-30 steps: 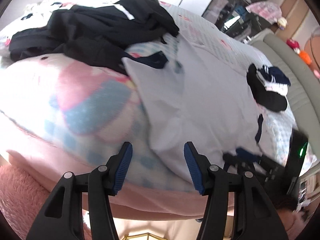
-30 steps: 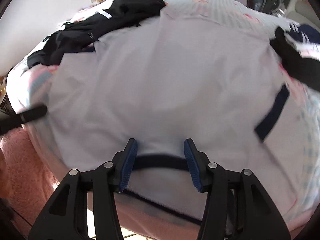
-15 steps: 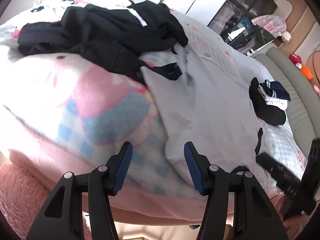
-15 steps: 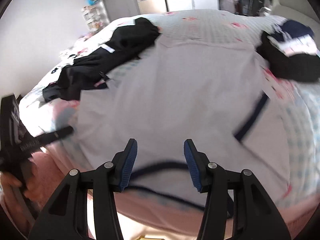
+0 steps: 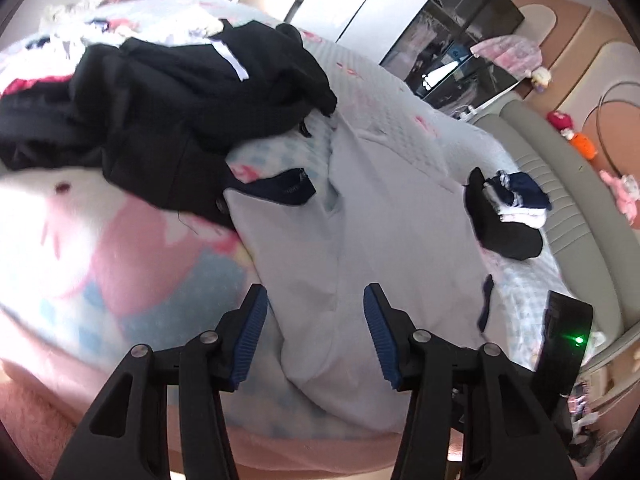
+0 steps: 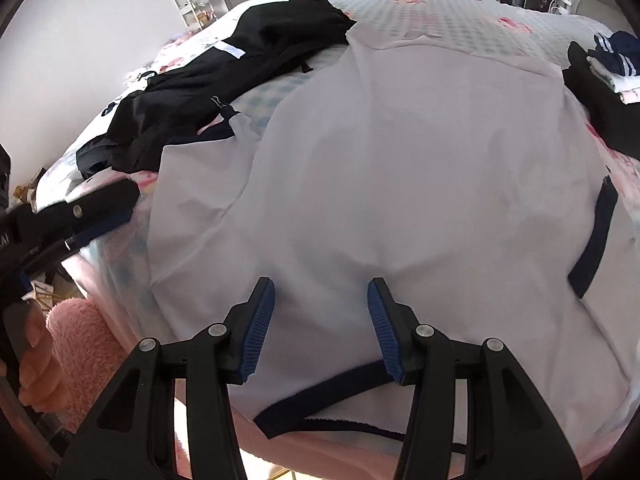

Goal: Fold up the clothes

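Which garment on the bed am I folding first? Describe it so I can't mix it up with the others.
On the bed with the pink-and-blue checked cover, look at the near edge, right in front of both tools. The white shirt lies spread flat there, neck opening nearest. Unlike the black clothes heap and the small folded stack, it is pale with navy trim at collar and sleeve cuffs.

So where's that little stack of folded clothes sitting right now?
The folded stack lies on the bed's far right side in the left wrist view, just beyond the white shirt and beside the grey headboard; the right wrist view shows it at the upper right edge.
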A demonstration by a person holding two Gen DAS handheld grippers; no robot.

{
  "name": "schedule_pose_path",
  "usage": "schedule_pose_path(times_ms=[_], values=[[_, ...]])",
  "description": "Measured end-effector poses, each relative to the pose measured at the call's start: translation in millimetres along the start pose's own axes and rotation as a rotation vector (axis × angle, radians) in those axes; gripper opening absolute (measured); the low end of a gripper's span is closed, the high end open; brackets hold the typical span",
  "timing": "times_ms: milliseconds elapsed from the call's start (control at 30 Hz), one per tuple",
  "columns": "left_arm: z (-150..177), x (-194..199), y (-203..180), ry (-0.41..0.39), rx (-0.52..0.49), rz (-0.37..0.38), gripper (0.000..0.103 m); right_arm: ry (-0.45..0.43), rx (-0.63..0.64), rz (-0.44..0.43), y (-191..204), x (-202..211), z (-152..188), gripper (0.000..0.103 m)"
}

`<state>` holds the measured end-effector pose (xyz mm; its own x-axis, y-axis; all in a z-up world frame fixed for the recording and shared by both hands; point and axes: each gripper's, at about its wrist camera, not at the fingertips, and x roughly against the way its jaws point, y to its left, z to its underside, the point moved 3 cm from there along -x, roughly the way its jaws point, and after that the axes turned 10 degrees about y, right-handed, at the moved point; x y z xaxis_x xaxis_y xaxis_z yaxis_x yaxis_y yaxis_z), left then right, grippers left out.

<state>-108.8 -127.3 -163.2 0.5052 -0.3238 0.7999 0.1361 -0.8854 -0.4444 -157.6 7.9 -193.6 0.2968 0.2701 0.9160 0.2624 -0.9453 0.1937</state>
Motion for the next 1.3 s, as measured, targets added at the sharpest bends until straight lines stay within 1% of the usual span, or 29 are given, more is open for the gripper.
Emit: schedule_pose_path(times_ms=[67, 167, 233, 267, 300, 333, 400, 433, 467, 533, 567, 633, 700, 767, 800, 867, 933, 967, 1000, 1033, 1067, 1100, 1133, 1233, 1300], values=[[-5.2, -17.7, 8.9, 0.043, 0.035, -0.022, 0.051, 0.001, -0.009, -0.006, -2.7, -0.2, -0.8, 0.050], [-13.8, -29.9, 13.8, 0.048, 0.049, 0.024, 0.051, 0.001, -0.021, -0.001, -3.4, 0.9, -5.5, 0.050], [-19.4, -33.9, 10.8, 0.037, 0.031, 0.049, 0.052, -0.017, -0.020, 0.006, -2.3, 6.3, -13.0, 0.050], [-23.0, -38.4, 10.3, 0.029, 0.029, 0.049, 0.053, -0.029, -0.021, 0.011, -2.3, 9.7, -17.1, 0.050], [-24.4, -42.3, 8.2, 0.032, 0.023, 0.031, 0.053, -0.043, -0.026, 0.016, -3.6, 13.9, -21.0, 0.050], [-25.5, -45.9, 5.8, 0.037, 0.016, 0.010, 0.051, -0.056, -0.033, 0.021, -5.3, 17.6, -24.6, 0.050], [-21.3, -45.8, -6.3, 0.026, -0.041, -0.020, 0.037, -0.067, -0.059, 0.023, -10.6, 22.0, -30.4, 0.050], [-18.9, -46.9, -11.1, 0.031, -0.058, -0.021, 0.024, -0.063, -0.068, 0.020, -13.4, 21.7, -30.8, 0.050], [-16.5, -48.4, -15.8, 0.037, -0.073, -0.021, 0.013, -0.058, -0.076, 0.017, -16.2, 21.5, -31.2, 0.050], [-12.3, -50.6, -24.6, 0.045, -0.101, -0.020, 0.009, -0.048, -0.088, 0.013, -21.6, 20.8, -31.4, 0.050], [-11.0, -49.5, -32.0, 0.041, -0.131, -0.022, 0.007, -0.042, -0.085, 0.020, -23.6, 20.1, -29.4, 0.050], [-9.8, -45.1, -45.7, 0.029, -0.176, -0.019, 0.007, -0.039, -0.095, 0.025, -29.2, 21.1, -24.6, 0.050], [-7.9, -40.2, -64.0, 0.029, -0.222, 0.014, 0.007, -0.038, -0.129, 0.016, -36.8, 21.1, -21.1, 0.050], [-1.8, -40.2, -82.1, 0.032, -0.293, -0.001, 0.007, -0.036, -0.170, 0.005, -45.1, 20.6, -18.4, 0.050], [2.1, -42.4, -89.0, 0.038, -0.326, -0.021, 0.007, -0.035, -0.188, 0.005, -48.8, 20.7, -17.3, 0.050], [11.6, -55.1, -94.1, 0.085, -0.365, -0.048, 0.008, -0.028, -0.203, 0.012, -54.4, 21.0, -16.6, 0.050], [17.7, -65.8, -87.9, 0.140, -0.350, -0.041, 0.009, -0.021, -0.209, 0.020, -58.7, 21.6, -16.3, 0.050], [21.6, -68.3, -83.3, 0.158, -0.342, -0.024, 0.009, -0.021, -0.207, 0.023, -59.1, 22.3, -15.7, 0.050], [23.7, -66.8, -80.0, 0.157, -0.332, -0.006, 0.009, -0.022, -0.205, 0.025, -59.5, 23.0, -15.2, 0.050], [24.8, -64.3, -77.4, 0.156, -0.320, 0.019, 0.013, -0.021, -0.201, 0.026, -59.6, 23.4, -14.7, 0.050], [26.2, -61.9, -75.2, 0.171, -0.310, 0.073, 0.026, -0.018, -0.196, 0.026, -59.0, 22.8, -14.5, 0.050], [27.8, -60.8, -74.7, 0.186, -0.314, 0.114, 0.035, -0.015, -0.192, 0.023, -58.2, 21.7, -14.9, 0.050], [29.4, -58.9, -75.4, 0.186, -0.329, 0.138, 0.043, -0.014, -0.188, 0.019, -57.1, 20.3, -16.3, 0.050], [35.0, -51.8, -79.7, 0.153, -0.394, 0.115, 0.043, -0.020, -0.180, 0.011, -52.8, 19.7, -23.9, 0.050], [39.3, -51.4, -78.2, 0.165, -0.412, 0.124, 0.043, -0.035, -0.165, 0.006, -46.9, 24.0, -30.3, 0.050]])
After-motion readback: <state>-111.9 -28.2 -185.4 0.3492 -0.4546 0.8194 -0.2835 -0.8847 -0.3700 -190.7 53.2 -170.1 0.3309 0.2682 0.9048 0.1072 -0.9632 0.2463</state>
